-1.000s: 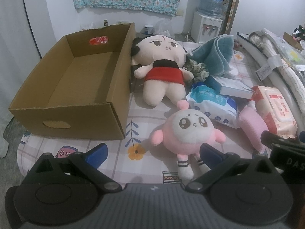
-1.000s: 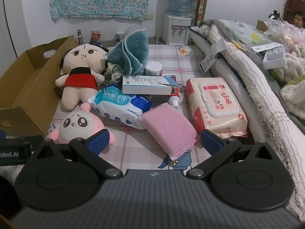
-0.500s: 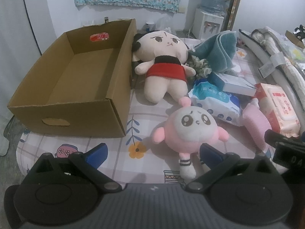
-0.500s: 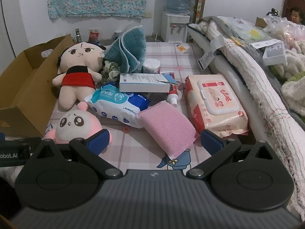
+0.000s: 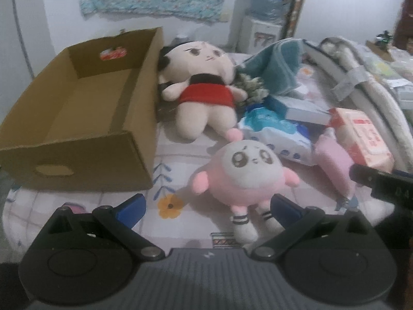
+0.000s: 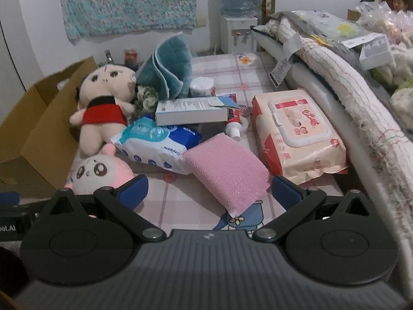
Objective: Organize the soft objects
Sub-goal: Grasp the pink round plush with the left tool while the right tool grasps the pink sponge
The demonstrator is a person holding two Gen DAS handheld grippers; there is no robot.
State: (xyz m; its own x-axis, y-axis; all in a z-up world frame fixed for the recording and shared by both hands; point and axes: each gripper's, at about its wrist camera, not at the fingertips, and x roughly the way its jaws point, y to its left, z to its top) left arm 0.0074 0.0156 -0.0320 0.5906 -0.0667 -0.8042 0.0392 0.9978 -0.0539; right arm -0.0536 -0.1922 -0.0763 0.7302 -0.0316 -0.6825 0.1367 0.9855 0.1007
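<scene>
On the patterned desk [image 5: 108, 201] in front of you, your left hand-held gripper [image 5: 206, 208] hangs with its blue-tipped fingers spread wide, gripping nothing. The round pink plush [image 5: 245, 178] lies just ahead, toward the right finger, face up, its striped feet nearest you. Far beyond it rests the bigger doll in the red dress [image 5: 204, 95], lying right against the wall of the open cardboard box [image 5: 85, 165], which stands at the left and shows nothing inside. A teal folded cloth [image 5: 273, 64] stands propped behind the doll's right side.

Your right hand-held gripper [image 6: 209, 190] is also spread, empty, with the pink sponge [image 6: 227, 170] lying on the desk between and just beyond its fingers (the sponge's near corner reaches closest). Left of the sponge sits a blue-and-white wipes pack [image 6: 157, 142]; right of it, a larger peach wipes pack [image 6: 296, 131]. A white carton [image 6: 191, 111] rests farther back, and rolled bedding [image 6: 348, 95] runs along the right edge.
</scene>
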